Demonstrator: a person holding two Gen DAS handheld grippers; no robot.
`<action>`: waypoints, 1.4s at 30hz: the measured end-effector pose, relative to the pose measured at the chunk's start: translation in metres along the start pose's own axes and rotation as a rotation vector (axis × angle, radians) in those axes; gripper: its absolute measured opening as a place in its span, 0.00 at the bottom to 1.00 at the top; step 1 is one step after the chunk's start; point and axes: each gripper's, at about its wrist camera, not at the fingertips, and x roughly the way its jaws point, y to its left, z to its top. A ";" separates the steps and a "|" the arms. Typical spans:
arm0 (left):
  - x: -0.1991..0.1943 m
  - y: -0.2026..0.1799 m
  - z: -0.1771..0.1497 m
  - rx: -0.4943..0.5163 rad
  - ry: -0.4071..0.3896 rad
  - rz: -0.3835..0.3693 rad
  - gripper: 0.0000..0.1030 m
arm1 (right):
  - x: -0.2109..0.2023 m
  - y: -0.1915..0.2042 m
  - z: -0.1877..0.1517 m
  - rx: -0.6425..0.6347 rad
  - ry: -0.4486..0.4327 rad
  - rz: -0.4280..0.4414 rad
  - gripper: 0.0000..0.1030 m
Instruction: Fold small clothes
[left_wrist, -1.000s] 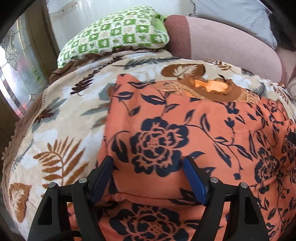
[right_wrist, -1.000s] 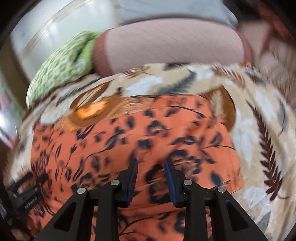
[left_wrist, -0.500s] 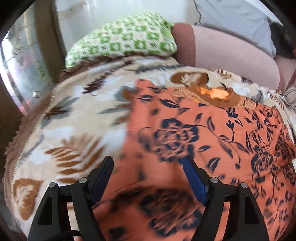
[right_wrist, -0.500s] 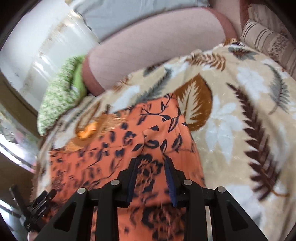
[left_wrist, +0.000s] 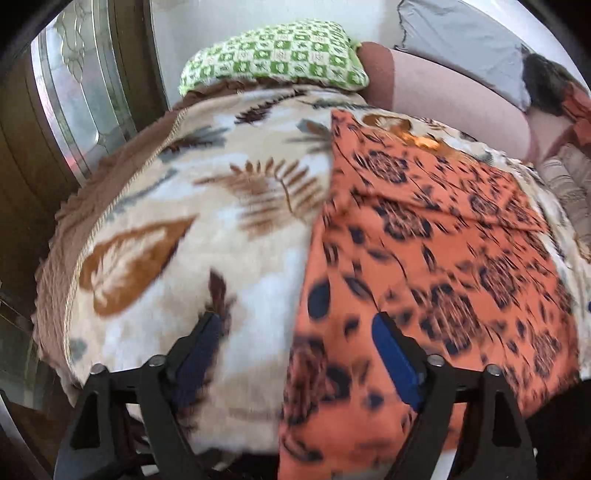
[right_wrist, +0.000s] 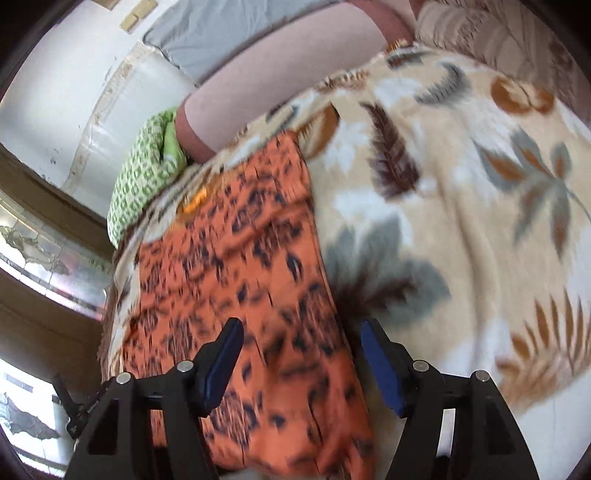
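An orange garment with dark blue flowers (left_wrist: 436, 258) lies folded flat on a leaf-print blanket (left_wrist: 207, 221). In the left wrist view it fills the right half, and my left gripper (left_wrist: 299, 354) is open and empty above its left edge. In the right wrist view the garment (right_wrist: 240, 280) lies at the left, and my right gripper (right_wrist: 301, 360) is open and empty above its right edge. The left gripper's tip (right_wrist: 70, 410) shows at the far left of the right wrist view.
The blanket (right_wrist: 461, 206) covers a bed. A green checked pillow (left_wrist: 273, 61) and a pink bolster (left_wrist: 454, 92) lie at the head, with a grey cushion (left_wrist: 461, 44) behind. A glass door (left_wrist: 77, 92) stands to the left. A striped cushion (left_wrist: 570, 177) lies at the right.
My right gripper has opened and let the garment go. Both grippers have drawn back and apart, the left to the garment's left edge, the right to its right edge.
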 end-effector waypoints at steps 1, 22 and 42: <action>-0.004 0.003 -0.007 -0.018 0.012 -0.017 0.83 | 0.000 -0.003 -0.006 0.006 0.023 0.002 0.68; 0.012 0.019 -0.054 -0.126 0.247 -0.126 0.66 | 0.013 -0.016 -0.057 0.045 0.184 -0.018 0.68; 0.023 0.024 -0.078 -0.138 0.289 -0.318 0.08 | 0.037 -0.002 -0.068 -0.062 0.305 -0.159 0.22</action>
